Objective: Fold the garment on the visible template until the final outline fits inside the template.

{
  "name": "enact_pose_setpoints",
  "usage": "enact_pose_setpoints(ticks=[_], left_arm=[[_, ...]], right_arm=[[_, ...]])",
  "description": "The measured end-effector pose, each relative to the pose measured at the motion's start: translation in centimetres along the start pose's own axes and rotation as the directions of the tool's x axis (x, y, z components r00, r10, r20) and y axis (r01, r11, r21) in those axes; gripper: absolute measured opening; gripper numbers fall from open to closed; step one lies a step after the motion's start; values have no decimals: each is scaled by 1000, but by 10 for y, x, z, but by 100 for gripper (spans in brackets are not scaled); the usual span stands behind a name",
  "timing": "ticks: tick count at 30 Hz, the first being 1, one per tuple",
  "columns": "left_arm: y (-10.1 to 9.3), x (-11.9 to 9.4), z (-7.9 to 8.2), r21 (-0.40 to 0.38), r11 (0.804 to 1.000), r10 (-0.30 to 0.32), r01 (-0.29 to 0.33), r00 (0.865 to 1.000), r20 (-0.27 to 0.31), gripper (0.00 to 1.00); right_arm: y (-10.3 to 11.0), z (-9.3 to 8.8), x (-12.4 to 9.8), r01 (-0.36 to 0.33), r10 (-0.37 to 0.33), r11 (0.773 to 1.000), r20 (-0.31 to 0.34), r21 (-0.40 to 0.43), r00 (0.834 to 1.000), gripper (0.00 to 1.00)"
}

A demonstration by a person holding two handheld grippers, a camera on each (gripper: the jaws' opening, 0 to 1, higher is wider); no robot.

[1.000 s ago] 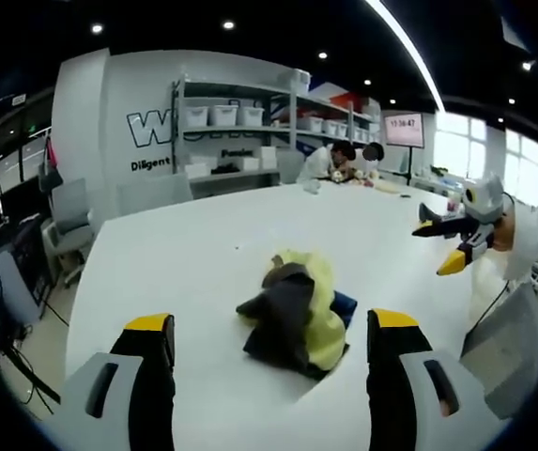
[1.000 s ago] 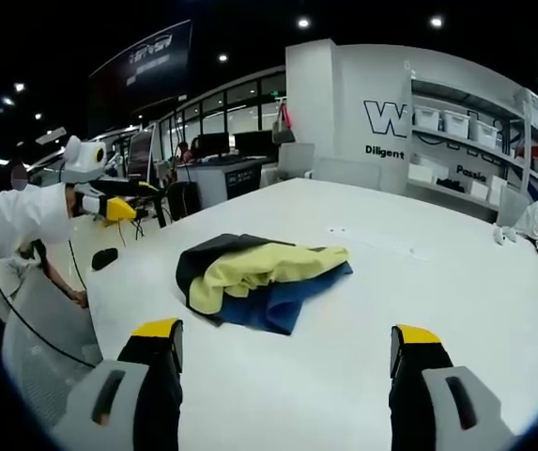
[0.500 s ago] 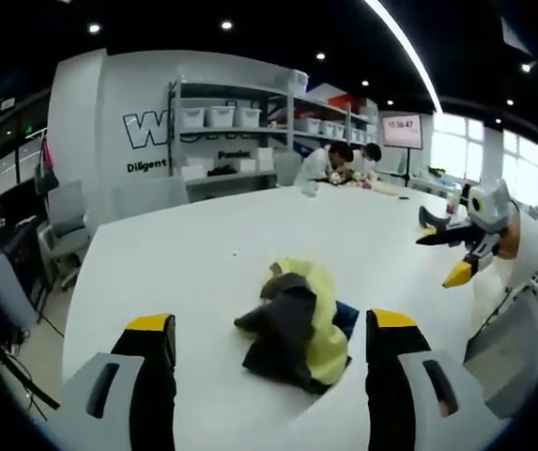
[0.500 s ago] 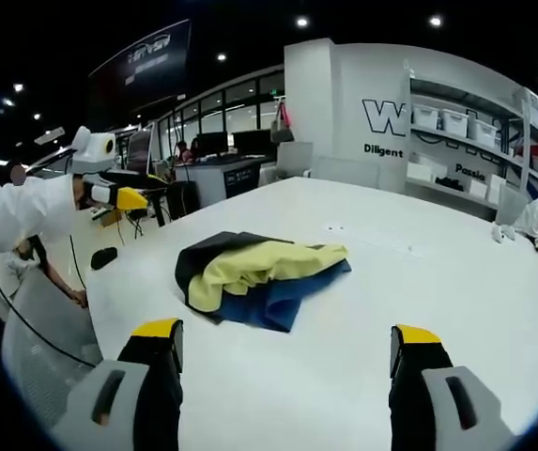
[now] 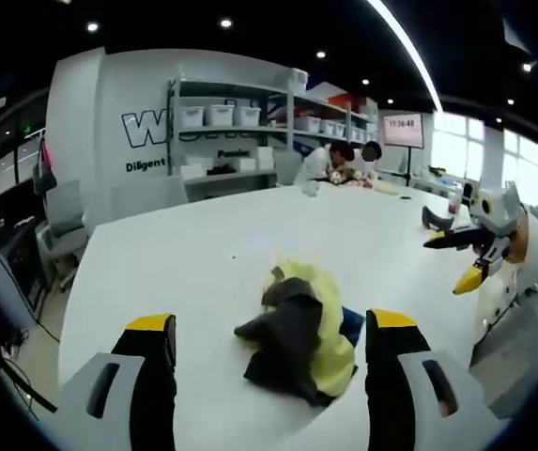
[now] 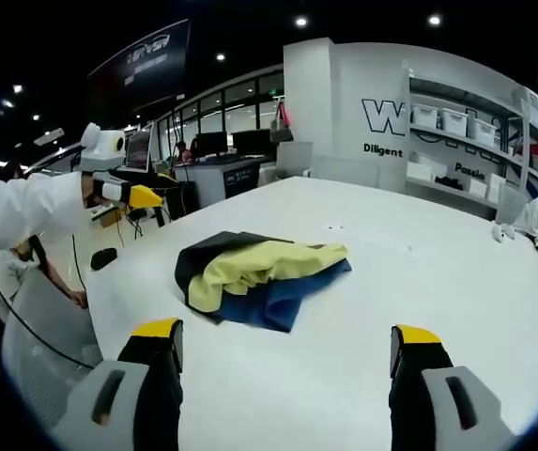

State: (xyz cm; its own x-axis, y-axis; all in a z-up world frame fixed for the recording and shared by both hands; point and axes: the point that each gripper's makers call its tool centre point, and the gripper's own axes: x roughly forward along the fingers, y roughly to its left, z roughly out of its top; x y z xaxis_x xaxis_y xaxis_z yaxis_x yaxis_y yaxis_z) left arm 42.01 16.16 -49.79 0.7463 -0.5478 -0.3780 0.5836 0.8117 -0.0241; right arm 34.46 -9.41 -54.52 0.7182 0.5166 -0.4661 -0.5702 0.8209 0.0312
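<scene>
A crumpled garment (image 5: 301, 334) in yellow, dark grey and blue lies bunched on the white table (image 5: 184, 272), near its front edge. It sits just beyond my left gripper (image 5: 270, 322), whose jaws stand wide apart with nothing between them. My right gripper (image 5: 452, 261) hovers at the right, over the table's edge, also open. In the right gripper view the same garment (image 6: 259, 272) lies a short way ahead of my right gripper (image 6: 284, 331), open and apart from the cloth. The left gripper (image 6: 130, 194) is held by a white-sleeved arm at the left.
A small black object (image 6: 104, 256) rests near the table's left edge. A grey chair back (image 5: 517, 348) stands by the table at the right. Shelves with white bins (image 5: 240, 132) line the far wall, and people (image 5: 344, 162) sit at the table's far end.
The garment has stayed put. Each gripper, seen from the other's view, has drifted slightly to the right; both remain open.
</scene>
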Motion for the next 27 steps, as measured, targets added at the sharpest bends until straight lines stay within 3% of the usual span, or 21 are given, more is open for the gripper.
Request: enact_pose_setpoints(ticks=[17, 27], left_arm=[[7, 31, 1, -25, 999, -26, 25, 999, -23, 79], [8, 49, -5, -91, 995, -48, 42, 997, -54, 77]], right_arm=[[-1, -1, -2, 3, -3, 1000, -5, -1, 1000, 93], [-5, -3, -4, 8, -8, 1000, -10, -1, 1000, 93]])
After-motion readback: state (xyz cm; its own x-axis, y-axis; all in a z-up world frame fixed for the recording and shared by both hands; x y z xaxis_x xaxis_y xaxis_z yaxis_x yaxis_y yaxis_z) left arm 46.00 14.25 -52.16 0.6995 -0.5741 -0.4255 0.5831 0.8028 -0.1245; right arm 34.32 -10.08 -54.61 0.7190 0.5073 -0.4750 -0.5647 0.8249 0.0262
